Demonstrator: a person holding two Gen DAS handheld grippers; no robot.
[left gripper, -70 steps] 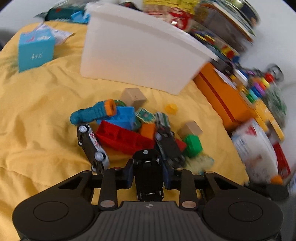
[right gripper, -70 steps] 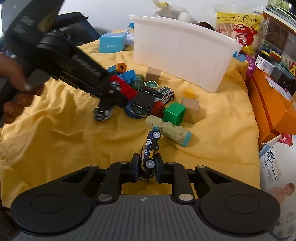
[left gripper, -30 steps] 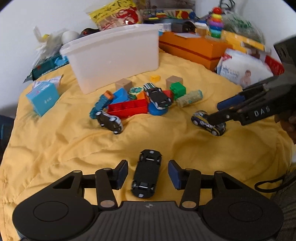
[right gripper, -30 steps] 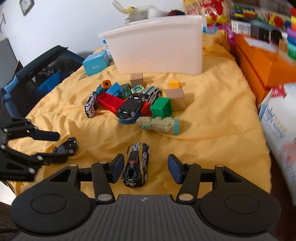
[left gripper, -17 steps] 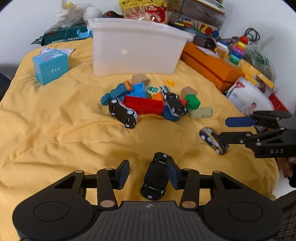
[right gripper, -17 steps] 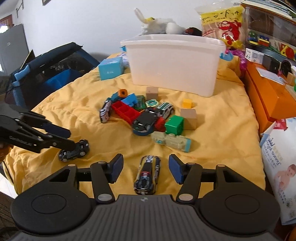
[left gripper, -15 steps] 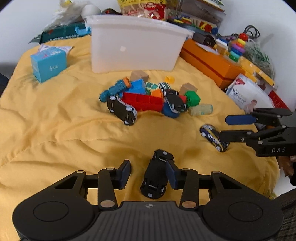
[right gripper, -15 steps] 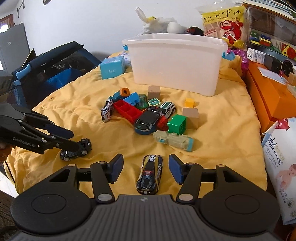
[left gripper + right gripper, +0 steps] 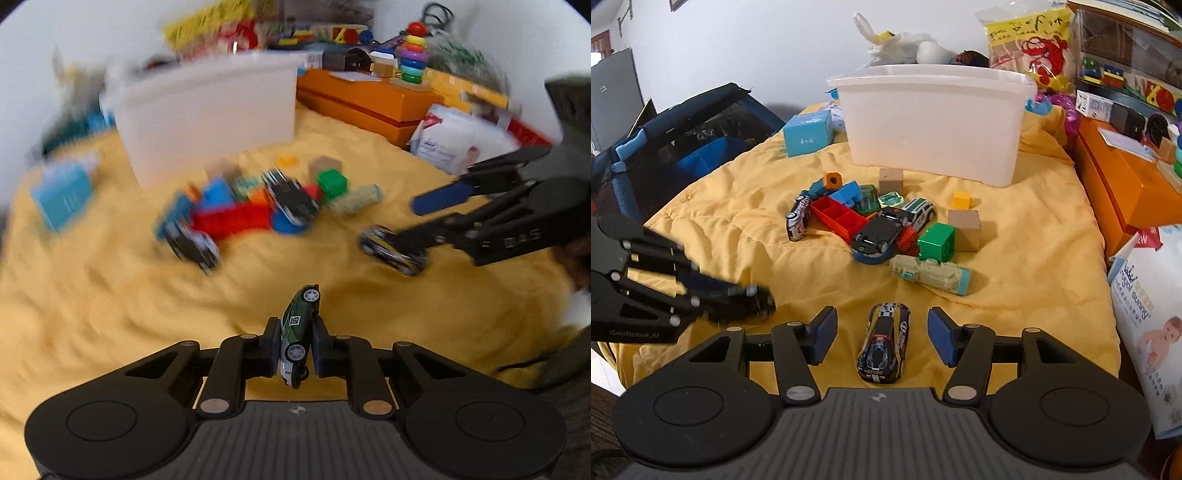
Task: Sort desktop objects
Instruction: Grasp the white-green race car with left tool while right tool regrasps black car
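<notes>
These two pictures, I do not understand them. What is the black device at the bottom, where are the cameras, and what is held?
Each picture comes from a camera on a hand-held two-finger gripper, looking along its fingers. In the left view, the left gripper is shut on a green car, held on its side. In the right view, the right gripper is open around a dark car lying on the yellow blanket. Further back lies a toy pile before a white bin.

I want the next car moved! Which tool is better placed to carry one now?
Probably the left tool: it is shut on a green toy car, tipped on its side. The right tool is open around a black and yellow car lying on the yellow blanket.
</notes>
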